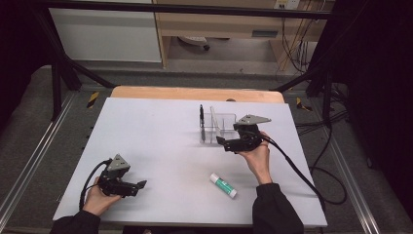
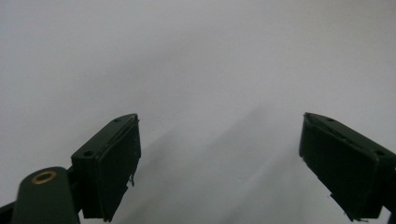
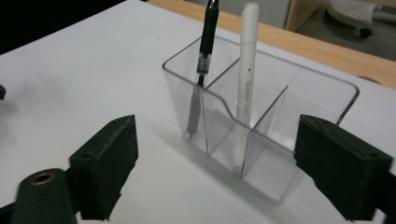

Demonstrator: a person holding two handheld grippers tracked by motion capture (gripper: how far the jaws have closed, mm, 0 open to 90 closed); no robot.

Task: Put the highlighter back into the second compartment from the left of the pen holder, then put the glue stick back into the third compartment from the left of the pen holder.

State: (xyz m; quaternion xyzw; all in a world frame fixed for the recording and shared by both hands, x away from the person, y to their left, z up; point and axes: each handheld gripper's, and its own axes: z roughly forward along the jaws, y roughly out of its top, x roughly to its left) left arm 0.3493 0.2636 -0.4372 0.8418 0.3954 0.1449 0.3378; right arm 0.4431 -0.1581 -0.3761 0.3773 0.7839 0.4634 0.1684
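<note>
Right gripper [image 3: 215, 154] jaws wide, empty, facing clear plastic divided pen holder [image 3: 322, 100]; white pen [image 3: 246, 70] apparently just deposited. Left gripper [image 2: 219, 158] open, idle.

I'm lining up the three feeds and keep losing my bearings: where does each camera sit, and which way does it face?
High view: above the person's side, facing forward and down on the white table; both forearms, left hand-held gripper and right hand-held gripper show.
Left gripper view: rides that gripper, facing bare tabletop; its two open jaws show.
Right gripper view: rides that gripper, facing the clear organizer with black pen and white pen; its open jaws show.
Shared: high and right gripper views both show the organizer.
</note>
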